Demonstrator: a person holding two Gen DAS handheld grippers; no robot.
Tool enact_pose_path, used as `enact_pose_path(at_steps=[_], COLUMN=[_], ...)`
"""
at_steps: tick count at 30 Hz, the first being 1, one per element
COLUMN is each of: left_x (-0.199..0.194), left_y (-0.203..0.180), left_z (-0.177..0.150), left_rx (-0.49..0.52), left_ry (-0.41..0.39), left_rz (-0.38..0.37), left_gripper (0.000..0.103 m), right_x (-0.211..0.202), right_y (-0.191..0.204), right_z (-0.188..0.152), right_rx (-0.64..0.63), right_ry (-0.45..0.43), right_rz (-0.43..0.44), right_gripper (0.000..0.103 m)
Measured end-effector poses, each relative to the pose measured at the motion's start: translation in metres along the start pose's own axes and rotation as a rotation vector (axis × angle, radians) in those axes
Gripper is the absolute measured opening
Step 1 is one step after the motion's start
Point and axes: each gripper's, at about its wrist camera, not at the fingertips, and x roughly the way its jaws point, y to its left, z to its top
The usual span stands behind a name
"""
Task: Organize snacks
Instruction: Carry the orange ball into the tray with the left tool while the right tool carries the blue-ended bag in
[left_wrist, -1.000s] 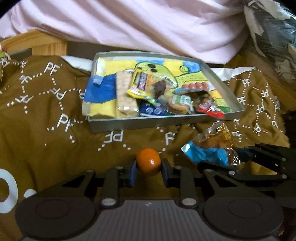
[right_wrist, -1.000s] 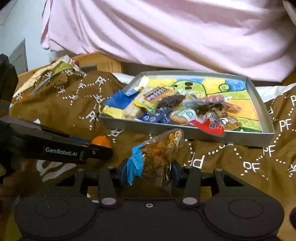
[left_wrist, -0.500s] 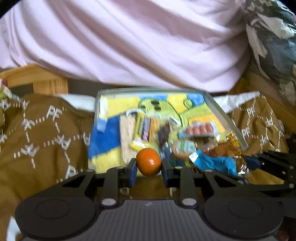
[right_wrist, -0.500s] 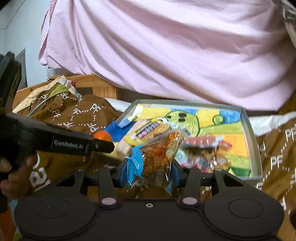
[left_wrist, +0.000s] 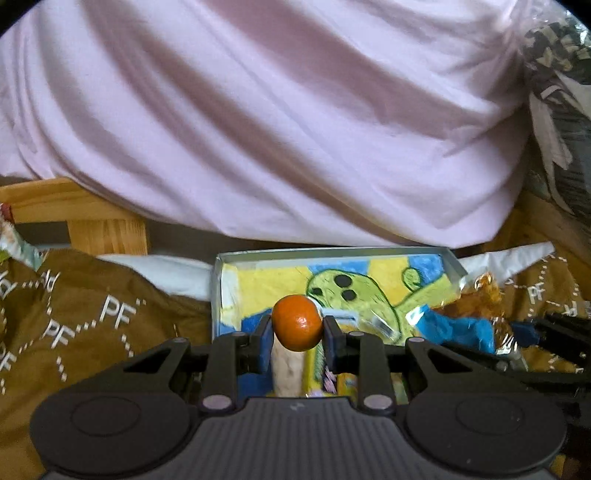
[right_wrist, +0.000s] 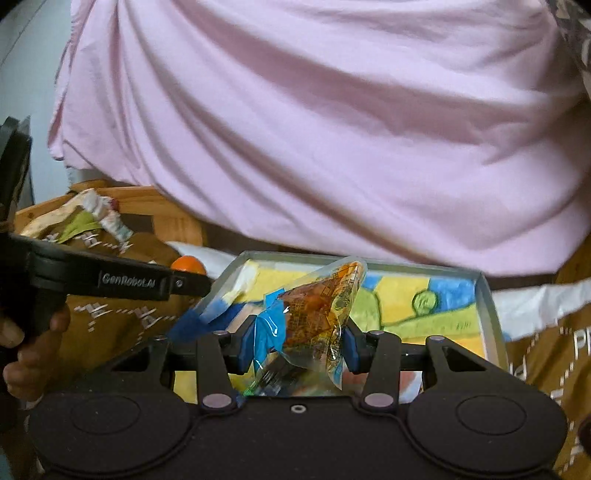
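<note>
Cloth, pink and creased, hung at 12 o'clock behind the metal tray. Left gripper was clamped on a round orange fruit above the tray's painted lining. Right gripper pinched a crinkled clear snack bag there. "PF" marked the brown blanket; "GenRobot.AI" the left gripper's side.

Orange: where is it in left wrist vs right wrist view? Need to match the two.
Left wrist: orange at centre, low in the picture, clamped between the left gripper jaws, in front of the tray.
Right wrist: orange at left, mid-height, peeking over the tip of the left gripper's arm, left of the tray.
Shared landmark: the tray with the green cartoon drawing.
</note>
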Motion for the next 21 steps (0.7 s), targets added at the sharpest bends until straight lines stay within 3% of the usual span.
enact_pose_path(at_steps=[11,17,21], left_x=[0.058,0.070,0.073], left_y=[0.018,0.021,0.020], left_z=[-0.006,-0.014,-0.016], left_rx=[-0.010,-0.024,-0.026], left_ry=[0.091,0.115,0.130], left_rz=[0.040,0.043,0.045], left_gripper=[0.031,0.031,0.031], right_x=[0.077,0.094,0.098], right_y=[-0.015,-0.011,-0.009], right_z=[0.004,-0.005,-0.009], right_rx=[0.022,0.021,0.017], right_ry=[0.109,0.144,0.154], right_rz=[-0.068,-0.070,-0.080], right_gripper=[0.048,0.049,0.057])
